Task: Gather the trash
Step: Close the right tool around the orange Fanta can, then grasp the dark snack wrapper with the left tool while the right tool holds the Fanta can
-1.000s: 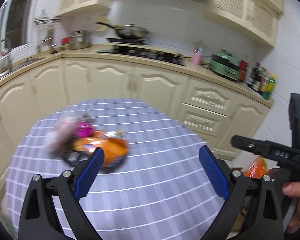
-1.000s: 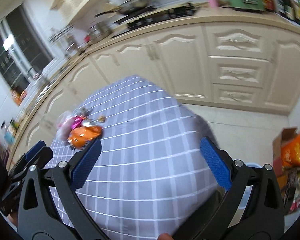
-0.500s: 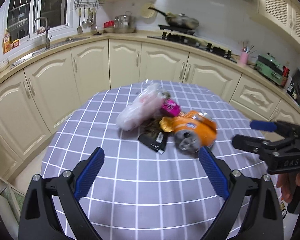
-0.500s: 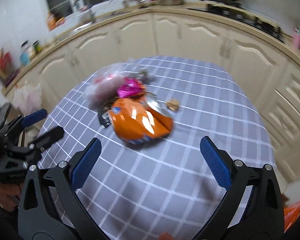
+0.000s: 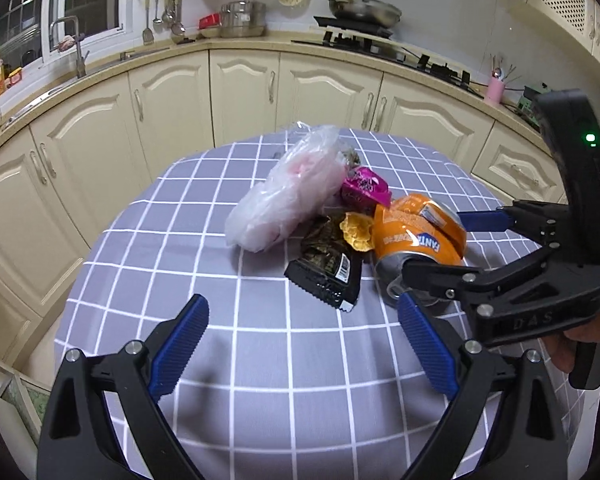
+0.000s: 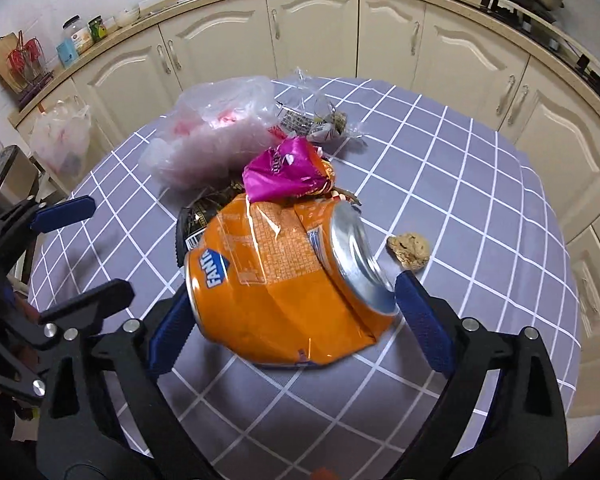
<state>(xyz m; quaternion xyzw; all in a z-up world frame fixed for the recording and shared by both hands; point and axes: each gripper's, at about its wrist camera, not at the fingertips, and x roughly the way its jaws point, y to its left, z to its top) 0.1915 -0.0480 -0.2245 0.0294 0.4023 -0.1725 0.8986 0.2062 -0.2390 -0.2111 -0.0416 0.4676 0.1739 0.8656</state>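
beside the pink bag (image 5: pixel 296 188) on the checked table (image 5: pixel 260 360), your right gripper (image 6: pixel 292 316) has just been closing, jaws still wide around the crushed orange can (image 6: pixel 284 280). your left gripper (image 5: pixel 300 352) hangs open nearby, empty. next, by the look of it: squeeze and lift the can.

The left gripper (image 5: pixel 302 350), black-framed with ribbed blue pads, is held pitched downward with its jaws spread wide, and nothing is caught between them. The right gripper (image 6: pixel 290 322), of the same black frame and blue pads, is likewise angled down and is seen side-on in the left wrist view (image 5: pixel 456 244). Its jaws have just been closing a little, yet are kept wide; a dented orange can (image 6: pixel 288 284) is straddled between them, apparently unpressed. The right gripper's handle is clasped by a hand (image 5: pixel 584 350) at the frame's edge.
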